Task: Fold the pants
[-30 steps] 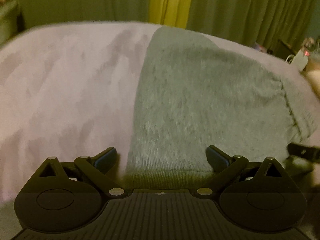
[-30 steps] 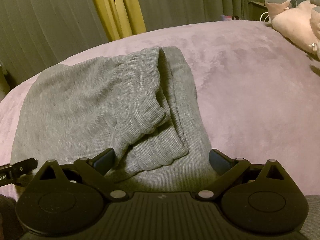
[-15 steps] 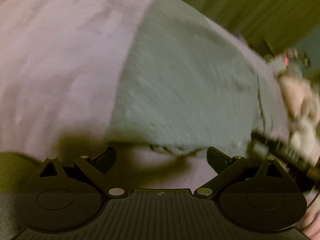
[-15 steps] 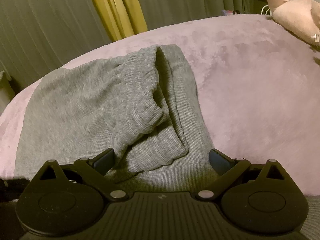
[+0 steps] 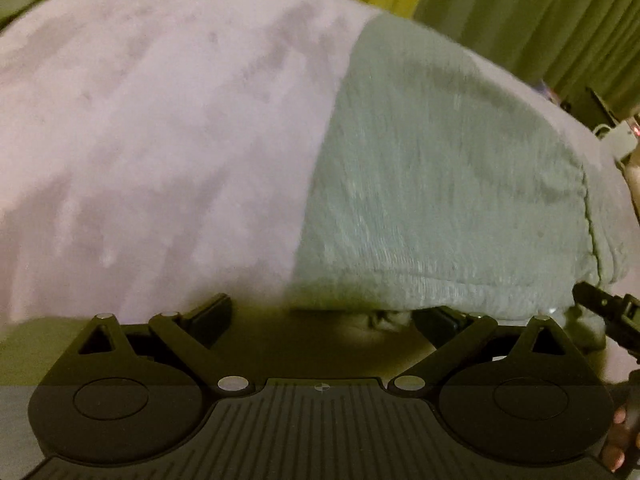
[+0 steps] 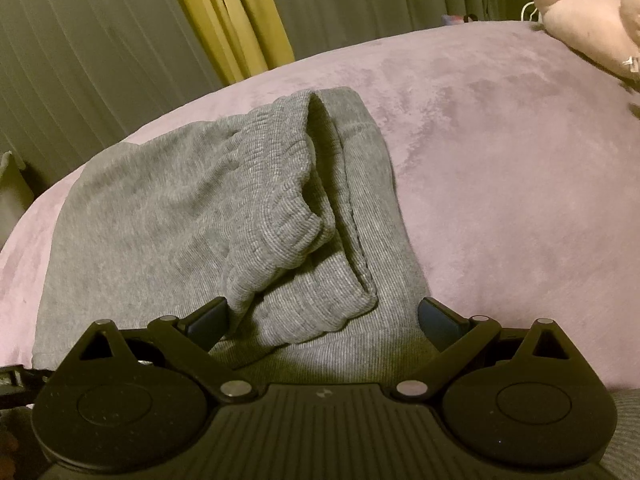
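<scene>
Grey knit pants lie folded on a pink bed cover, with the ribbed waistband doubled over on top. My right gripper is open and empty, its fingers astride the near end of the waistband. In the left wrist view the pants lie flat on the right half of the bed. My left gripper is open and empty, just short of the pants' near left edge. The right gripper's tip shows at the right edge of that view.
Grey-green curtains with a yellow strip hang behind the bed. A pink plush toy lies at the far right of the bed. A small table with cables stands beyond the bed's right side.
My left gripper has pulled back off the pants' edge and swung about; it now sits just before the edge. My right gripper has barely moved.
</scene>
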### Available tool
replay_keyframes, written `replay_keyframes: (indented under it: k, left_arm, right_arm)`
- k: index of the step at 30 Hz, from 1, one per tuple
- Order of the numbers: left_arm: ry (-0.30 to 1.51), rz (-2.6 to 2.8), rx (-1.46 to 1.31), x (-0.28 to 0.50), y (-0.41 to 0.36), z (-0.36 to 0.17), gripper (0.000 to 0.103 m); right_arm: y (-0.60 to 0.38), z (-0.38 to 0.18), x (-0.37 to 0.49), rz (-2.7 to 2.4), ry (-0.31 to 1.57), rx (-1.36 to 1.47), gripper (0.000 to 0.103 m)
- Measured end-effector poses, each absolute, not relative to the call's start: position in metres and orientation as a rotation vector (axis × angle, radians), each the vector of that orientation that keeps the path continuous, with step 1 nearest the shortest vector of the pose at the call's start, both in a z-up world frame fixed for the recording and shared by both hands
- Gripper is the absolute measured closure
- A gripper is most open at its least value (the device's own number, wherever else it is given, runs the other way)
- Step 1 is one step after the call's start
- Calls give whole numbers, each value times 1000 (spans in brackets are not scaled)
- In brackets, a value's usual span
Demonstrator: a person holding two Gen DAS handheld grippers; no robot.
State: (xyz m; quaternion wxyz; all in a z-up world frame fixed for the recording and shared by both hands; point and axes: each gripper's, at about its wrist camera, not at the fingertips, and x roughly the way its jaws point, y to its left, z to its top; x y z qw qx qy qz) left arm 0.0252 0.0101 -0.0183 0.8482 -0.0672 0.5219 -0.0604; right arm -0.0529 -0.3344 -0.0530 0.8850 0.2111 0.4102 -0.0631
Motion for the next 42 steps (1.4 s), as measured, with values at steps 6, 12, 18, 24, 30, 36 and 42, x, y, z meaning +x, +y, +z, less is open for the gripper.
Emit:
replay_keyframes:
  k: [6,12,18,24,30,36,42]
  left_arm:
    - [1000,-170,-15,21,10,15,3]
    - [950,-364,-167,58,30,24,2]
    - [1087,-456,-161,109,12,-14,2]
    - [1135,-609,-177,128,-7,-31,2]
    - [1155,-630,-145,149,-25,-44,0]
    - [1195,-627,-220,170,-29,-48,0]
    - [1099,-613,-108,156,-41,-39,23]
  right_arm:
    - [-346,-47,-45,-97,885,489,4]
    - [-389,-44,-29,19,867,649,4]
    - [-417,-66,12,186,961,704,4]
    - [-434,-81,40,321,1010,738,4]
    - [-436,-91,57,397,1030,777,4]
    - [-433,-94,68,414,1053,802,4]
    - [-415,-79,62,417,1031,655,23]
